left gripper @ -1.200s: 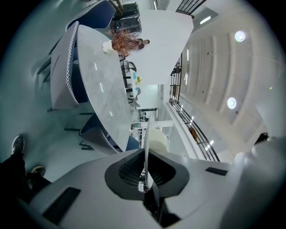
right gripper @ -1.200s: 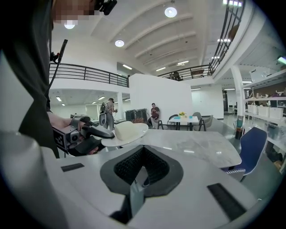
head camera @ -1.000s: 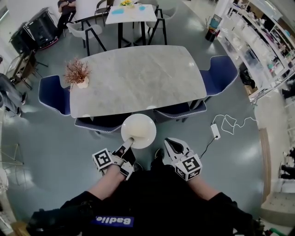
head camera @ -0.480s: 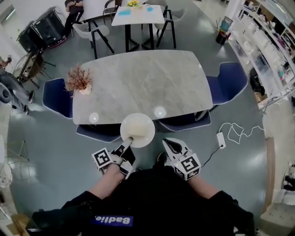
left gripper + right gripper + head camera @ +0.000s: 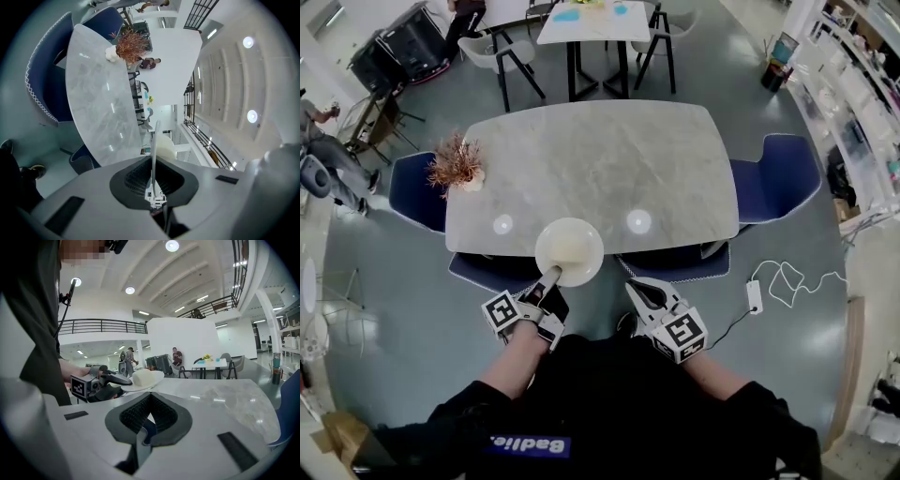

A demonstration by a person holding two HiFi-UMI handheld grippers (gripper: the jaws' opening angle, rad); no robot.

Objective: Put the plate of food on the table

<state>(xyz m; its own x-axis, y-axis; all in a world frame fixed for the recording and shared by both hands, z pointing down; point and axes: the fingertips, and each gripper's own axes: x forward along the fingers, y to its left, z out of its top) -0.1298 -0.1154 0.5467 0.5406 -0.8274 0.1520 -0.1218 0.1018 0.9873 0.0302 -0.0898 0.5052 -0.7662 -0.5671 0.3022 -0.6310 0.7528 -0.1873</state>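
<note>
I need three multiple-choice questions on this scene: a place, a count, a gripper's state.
1. Where is the dried plant? A) on the marble table B) on a blue chair C) on the floor
2. How many blue chairs stand at that table? A) one B) two C) four
3. The left gripper is: A) open B) shut on the rim of the plate C) shut on a cup
1 A: its pot rests on the table. 2 C: one at each end, two along the near side. 3 B: the rim sits between its closed jaws.
</note>
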